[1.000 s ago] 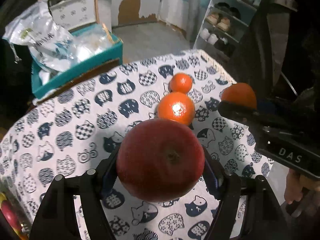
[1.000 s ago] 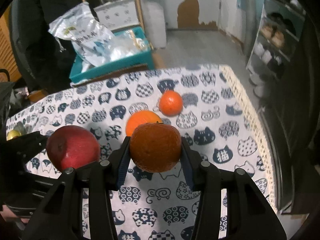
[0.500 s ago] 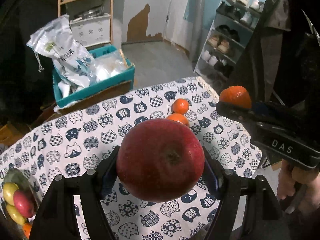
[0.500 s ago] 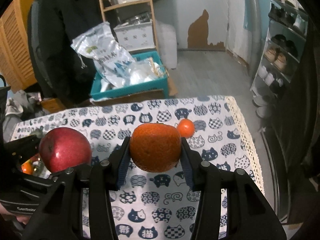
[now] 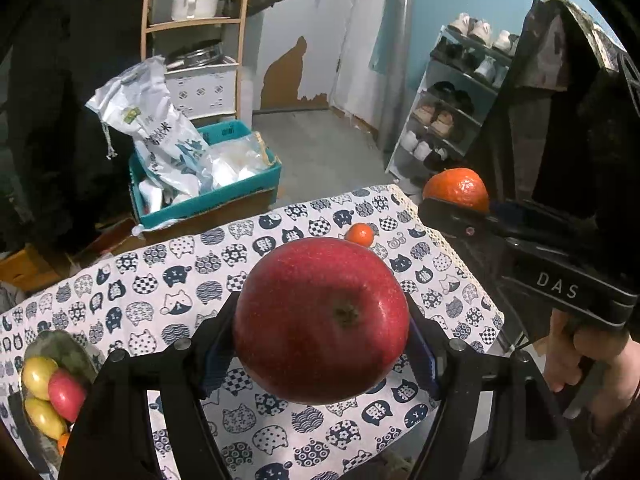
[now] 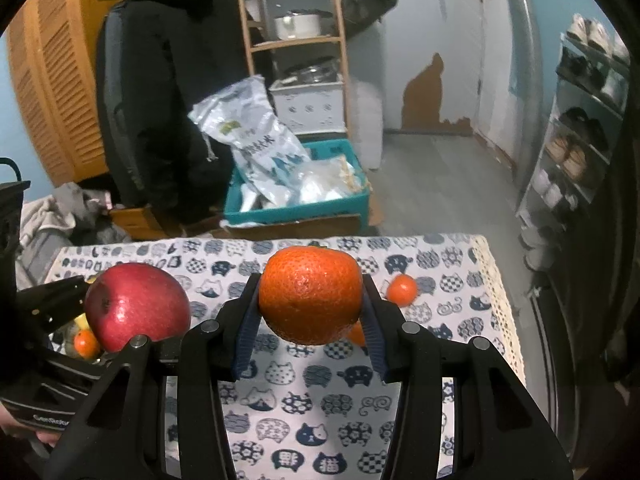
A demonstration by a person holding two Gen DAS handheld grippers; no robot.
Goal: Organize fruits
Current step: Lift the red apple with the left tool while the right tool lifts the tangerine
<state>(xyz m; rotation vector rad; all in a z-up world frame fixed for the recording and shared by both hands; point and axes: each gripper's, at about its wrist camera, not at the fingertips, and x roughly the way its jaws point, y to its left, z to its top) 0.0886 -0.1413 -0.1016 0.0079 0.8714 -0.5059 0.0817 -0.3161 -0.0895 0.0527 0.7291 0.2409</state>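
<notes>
Red apple clamped in left tool above the table, large orange gripped in right tool, small mandarin on cloth at 2 o'clock, fruit bowl at 8 o'clock.

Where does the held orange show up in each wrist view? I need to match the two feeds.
Left wrist: the orange is at the right, above the table's far corner, seen side-on in the right gripper.
Right wrist: the orange is at centre, clamped between the fingers.
Shared landmark: the small orange lying on the cat-print cloth near its far right corner.
</notes>
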